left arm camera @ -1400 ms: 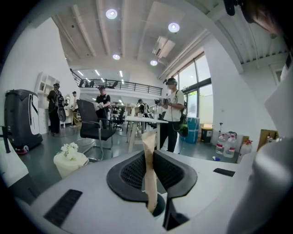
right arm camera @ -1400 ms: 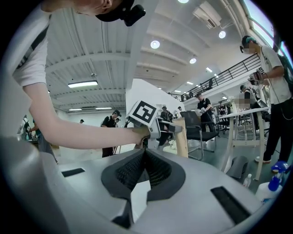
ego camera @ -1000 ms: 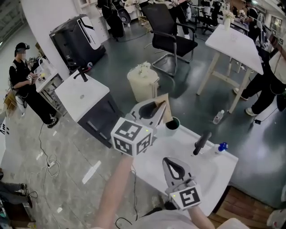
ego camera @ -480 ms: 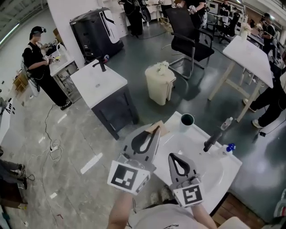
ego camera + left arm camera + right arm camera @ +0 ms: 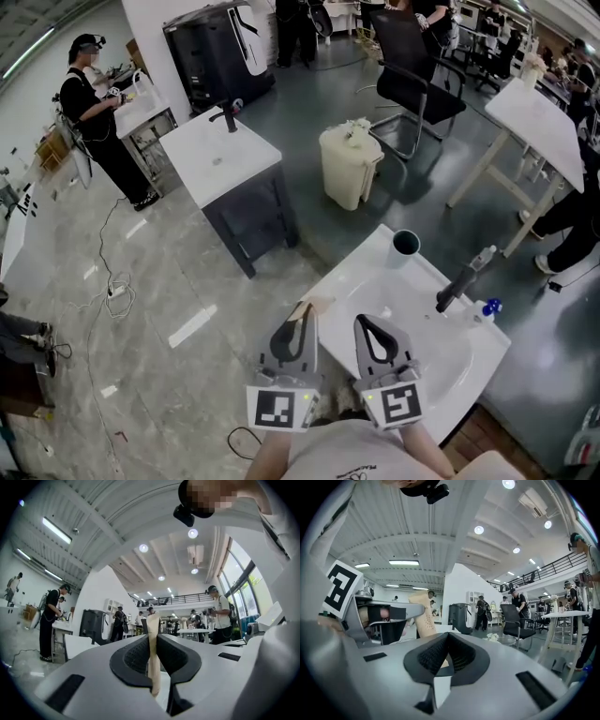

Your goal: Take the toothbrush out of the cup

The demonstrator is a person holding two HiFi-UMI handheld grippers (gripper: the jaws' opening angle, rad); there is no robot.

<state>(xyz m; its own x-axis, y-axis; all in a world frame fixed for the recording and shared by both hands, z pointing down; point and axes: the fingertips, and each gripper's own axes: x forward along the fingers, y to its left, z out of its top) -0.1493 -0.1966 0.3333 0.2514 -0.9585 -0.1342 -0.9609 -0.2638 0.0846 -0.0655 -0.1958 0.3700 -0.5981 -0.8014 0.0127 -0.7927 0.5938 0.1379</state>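
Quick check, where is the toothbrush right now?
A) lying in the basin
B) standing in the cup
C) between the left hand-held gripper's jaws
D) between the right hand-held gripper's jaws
C: the left gripper view shows the toothbrush pinched in the left hand-held gripper, apart from the cup.

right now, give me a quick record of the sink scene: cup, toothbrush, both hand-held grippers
left hand-held gripper: shut on the toothbrush, at the near-left edge of the counter
right hand-held gripper: jaws together, nothing between them, beside the left one
toothbrush: tan and flat, clamped between the left jaws, well clear of the cup
cup: upright at the far corner of the white sink counter, nothing sticking out
faucet: dark, right of the cup
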